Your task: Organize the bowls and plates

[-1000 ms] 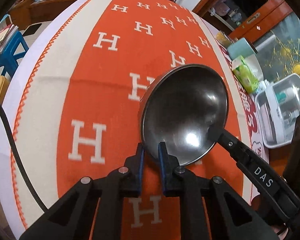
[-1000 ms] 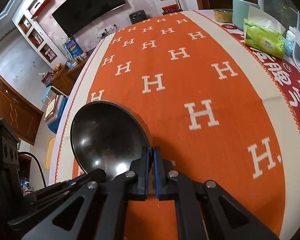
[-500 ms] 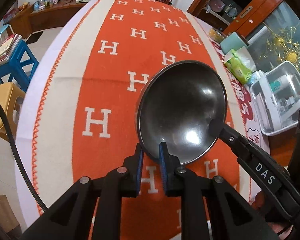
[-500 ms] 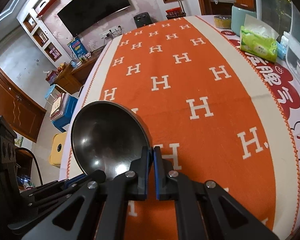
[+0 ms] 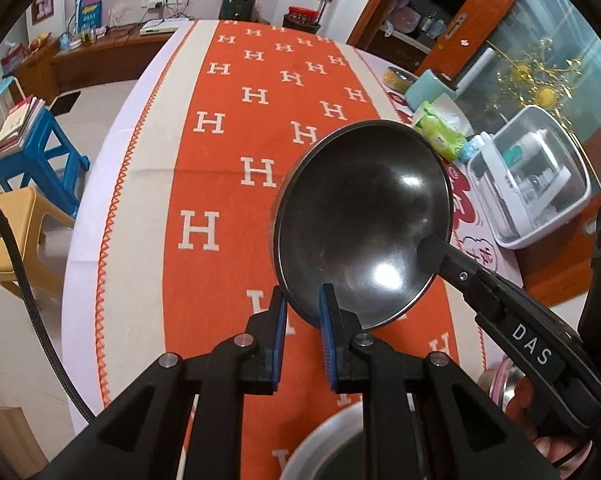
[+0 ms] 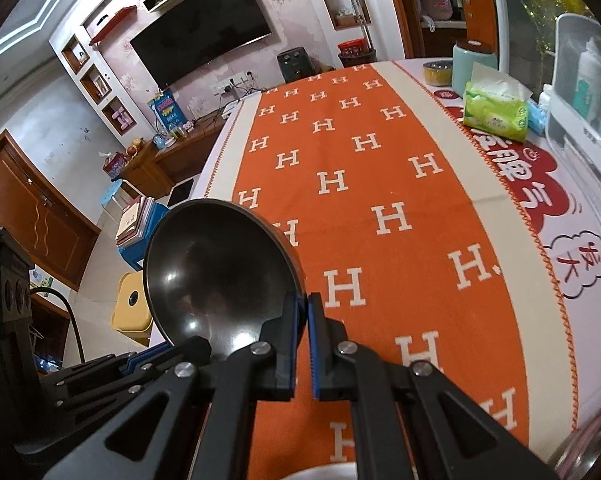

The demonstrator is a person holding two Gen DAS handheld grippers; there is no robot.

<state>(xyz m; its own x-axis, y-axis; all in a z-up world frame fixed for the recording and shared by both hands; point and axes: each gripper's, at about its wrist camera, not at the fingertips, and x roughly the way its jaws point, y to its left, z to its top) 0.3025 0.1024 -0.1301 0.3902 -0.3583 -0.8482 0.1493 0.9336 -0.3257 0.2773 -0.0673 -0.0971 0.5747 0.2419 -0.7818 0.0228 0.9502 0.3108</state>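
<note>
A shiny dark metal bowl (image 5: 364, 220) is held in the air above the orange table runner (image 5: 236, 128). My left gripper (image 5: 303, 300) is shut on its near rim. My right gripper (image 6: 303, 304) is shut on its right rim, and its arm (image 5: 512, 324) reaches in from the lower right in the left wrist view. The bowl (image 6: 220, 268) sits at the left of the right wrist view, tilted with its inside toward the camera. A white plate rim (image 5: 324, 440) shows below the left gripper. A metal bowl with a pink rim (image 5: 504, 380) lies at the lower right.
A green tissue pack (image 6: 494, 114), a teal canister (image 6: 470, 66) and a white lidded container (image 5: 532, 176) stand along the table's right side. A blue stool (image 5: 40, 148) with books and a yellow stool (image 5: 12, 236) stand on the floor to the left.
Both grippers have lifted the bowl up and back from the table. The table now looks farther away, and the white plate rim has come into view below.
</note>
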